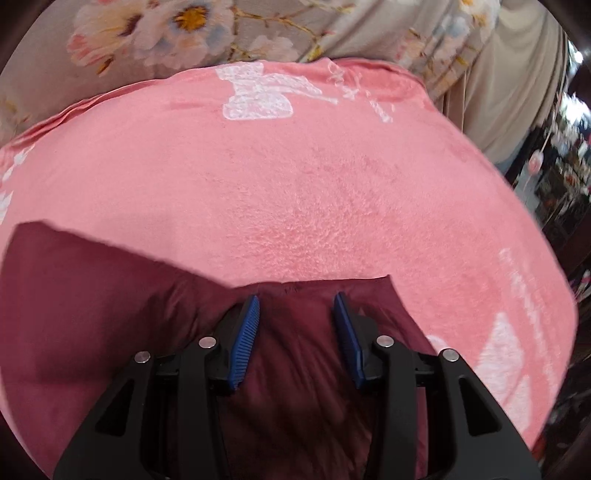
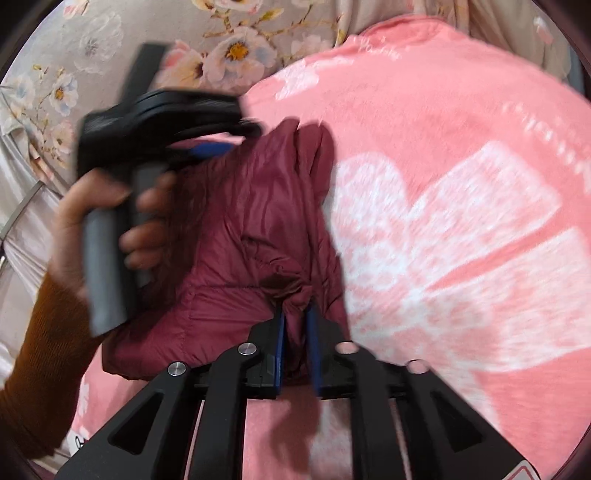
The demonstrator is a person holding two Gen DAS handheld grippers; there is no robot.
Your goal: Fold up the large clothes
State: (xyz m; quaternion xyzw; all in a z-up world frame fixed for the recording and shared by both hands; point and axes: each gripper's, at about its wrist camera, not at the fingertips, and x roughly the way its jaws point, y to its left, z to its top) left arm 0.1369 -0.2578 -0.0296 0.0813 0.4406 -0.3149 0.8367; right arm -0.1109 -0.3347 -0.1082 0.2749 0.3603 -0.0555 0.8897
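Observation:
A dark maroon padded jacket lies bunched on a pink fleece blanket. My right gripper is shut on a gathered fold of the jacket at its near edge. In the left wrist view my left gripper is open, its blue pads apart just over the jacket, near the jacket's far edge. The right wrist view shows the left gripper from the side, held in a hand, over the jacket's far left part.
The pink blanket with white bow prints covers a bed with a grey floral sheet. An orange-sleeved arm is at the left. Cluttered dark furniture stands beyond the bed's right edge.

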